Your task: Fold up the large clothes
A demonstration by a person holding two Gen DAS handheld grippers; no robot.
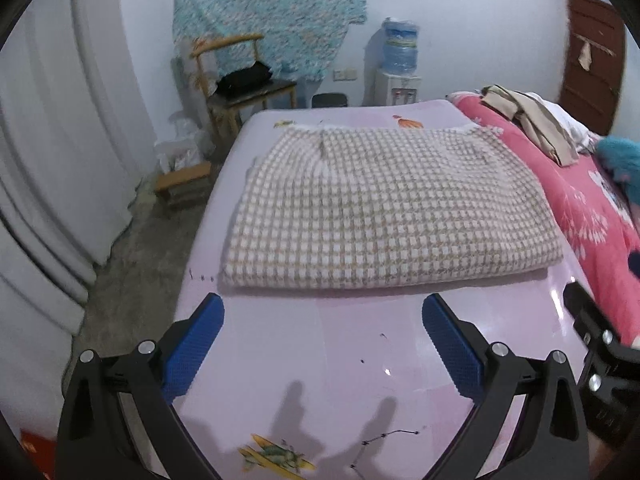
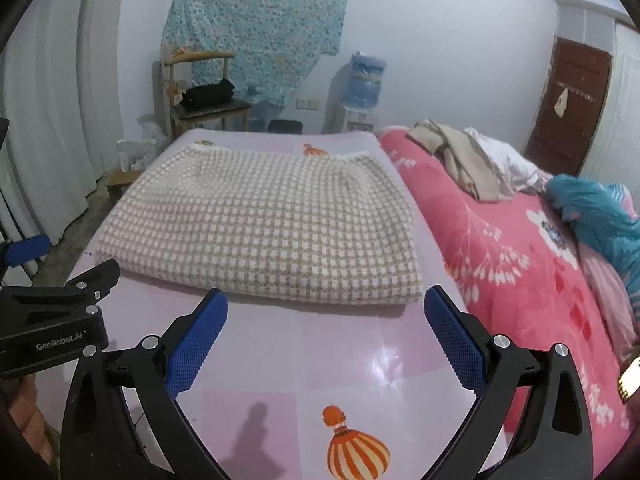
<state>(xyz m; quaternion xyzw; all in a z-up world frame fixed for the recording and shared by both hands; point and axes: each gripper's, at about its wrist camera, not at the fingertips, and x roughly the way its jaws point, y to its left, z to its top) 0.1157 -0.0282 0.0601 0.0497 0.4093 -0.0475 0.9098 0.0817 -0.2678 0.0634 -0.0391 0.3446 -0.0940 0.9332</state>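
Checked garment (image 1: pixel 384 208) folded flat on pink table (image 1: pixel 320 344), layers underneath hidden. Left gripper (image 1: pixel 323 320) and right gripper (image 2: pixel 326 314) held wide apart, nothing gripped.

only readable text is "genrobot.ai", white letters on the black body of my left gripper (image 2: pixel 56 320), just left of the checked garment (image 2: pixel 264 220). nothing else legible.

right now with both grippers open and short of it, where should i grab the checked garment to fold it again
Take the checked garment by its two near corners, at the thick folded edge facing the grippers: the left gripper at the near-left corner, the right gripper at the near-right corner. Come in low from the near side, one finger sliding under. It lies flat on the pink table, and that rolled edge probably gives the jaws bulk to pinch.
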